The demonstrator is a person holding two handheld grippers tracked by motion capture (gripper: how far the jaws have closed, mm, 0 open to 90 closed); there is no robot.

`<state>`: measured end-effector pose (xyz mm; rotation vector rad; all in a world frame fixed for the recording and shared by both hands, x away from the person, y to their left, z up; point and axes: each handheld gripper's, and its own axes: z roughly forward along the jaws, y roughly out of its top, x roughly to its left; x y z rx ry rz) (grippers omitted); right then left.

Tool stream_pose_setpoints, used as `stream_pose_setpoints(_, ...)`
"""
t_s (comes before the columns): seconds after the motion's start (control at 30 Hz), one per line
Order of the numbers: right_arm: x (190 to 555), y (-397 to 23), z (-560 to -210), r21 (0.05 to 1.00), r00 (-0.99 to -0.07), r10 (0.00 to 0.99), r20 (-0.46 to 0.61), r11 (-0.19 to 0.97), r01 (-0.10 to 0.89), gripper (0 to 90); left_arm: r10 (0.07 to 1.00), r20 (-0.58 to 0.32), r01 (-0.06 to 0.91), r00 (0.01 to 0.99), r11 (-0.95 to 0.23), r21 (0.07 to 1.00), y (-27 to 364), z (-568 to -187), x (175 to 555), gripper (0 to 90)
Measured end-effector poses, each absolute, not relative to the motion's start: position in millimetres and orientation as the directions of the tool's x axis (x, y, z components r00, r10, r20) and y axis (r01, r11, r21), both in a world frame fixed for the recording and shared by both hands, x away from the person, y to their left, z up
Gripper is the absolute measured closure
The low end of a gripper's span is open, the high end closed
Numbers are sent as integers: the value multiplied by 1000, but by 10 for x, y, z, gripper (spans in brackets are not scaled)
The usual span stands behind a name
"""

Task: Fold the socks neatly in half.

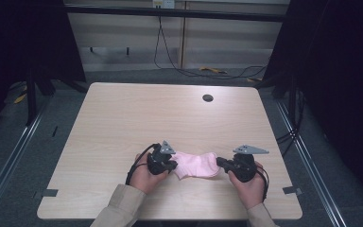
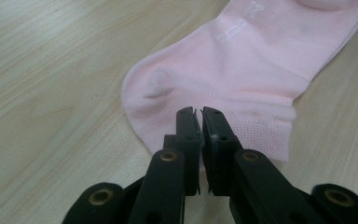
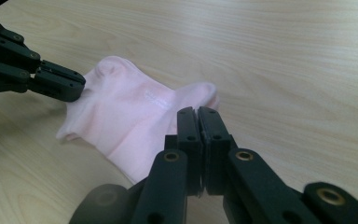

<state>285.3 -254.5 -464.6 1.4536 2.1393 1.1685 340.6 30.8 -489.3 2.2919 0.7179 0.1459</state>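
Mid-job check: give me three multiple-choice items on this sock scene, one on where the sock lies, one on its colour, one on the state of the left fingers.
1. Where does the sock lie on the table?
A. Near the front edge, between the two grippers
B. At the far edge by the round hole
C. Hanging off the side

2. What colour is the sock?
A. White
B. Pink
C. Grey

3. How do the left gripper fingers stand?
A. Wide open above the sock
B. Holding a cable
C. Closed at the sock's cuff

Answers: 1 A, the high view shows it between the hands; 2 B, pale pink in all views; 3 C, the left gripper view shows the fingers together at the ribbed cuff.
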Motion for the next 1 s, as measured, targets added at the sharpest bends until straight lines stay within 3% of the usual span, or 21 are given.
stream_pose_setpoints(1.0,2929,-2204,-4497,779,-490,852,185,177,602,882,542,-99,457,834,-579,675,306,-4897,3394,856)
